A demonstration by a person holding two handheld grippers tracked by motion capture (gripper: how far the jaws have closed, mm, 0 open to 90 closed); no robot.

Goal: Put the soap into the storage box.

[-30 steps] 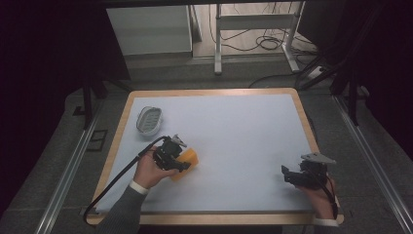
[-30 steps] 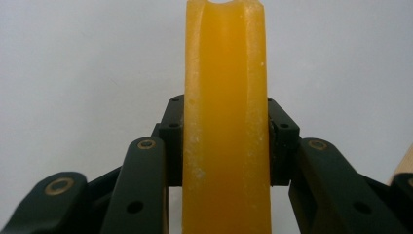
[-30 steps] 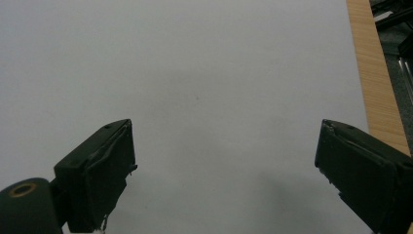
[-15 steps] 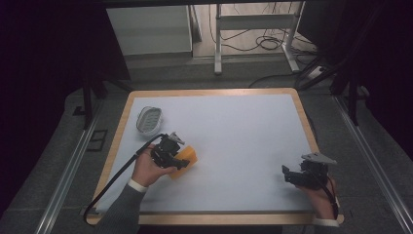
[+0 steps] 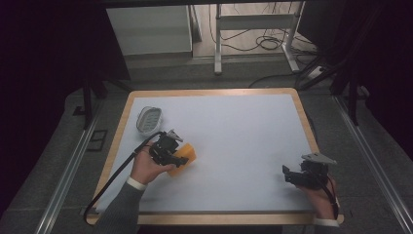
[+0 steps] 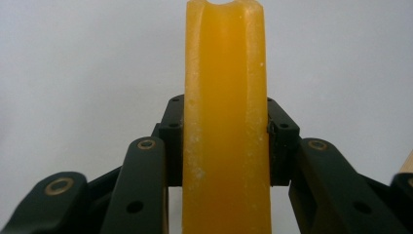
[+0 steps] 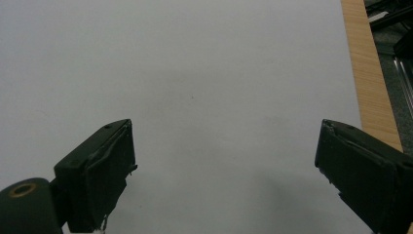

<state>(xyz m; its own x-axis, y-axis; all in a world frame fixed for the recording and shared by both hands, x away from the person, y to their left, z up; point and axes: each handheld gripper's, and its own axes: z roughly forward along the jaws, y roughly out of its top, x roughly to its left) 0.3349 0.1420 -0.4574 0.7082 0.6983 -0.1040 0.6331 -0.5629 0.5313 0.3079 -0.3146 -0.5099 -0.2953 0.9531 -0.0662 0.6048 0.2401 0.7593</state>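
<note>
An orange soap-like bar (image 5: 186,154) is clamped in my left gripper (image 5: 179,159) at the left of the white table. In the left gripper view the bar (image 6: 225,117) stands on edge between both black jaws, which press its two sides. My left gripper (image 6: 225,129) is shut on it, just above the table. A pale oval soap dish (image 5: 148,118) lies beyond it near the table's left edge. My right gripper (image 5: 288,174) rests low at the right front, and in the right gripper view its jaws stand wide apart with nothing between them (image 7: 221,161).
The white table top (image 5: 234,131) has a wooden rim (image 5: 304,117), which also shows at the right in the right gripper view (image 7: 367,68). A black cable (image 5: 114,178) trails from the left gripper over the front left edge. Metal frame legs and cables lie on the floor beyond.
</note>
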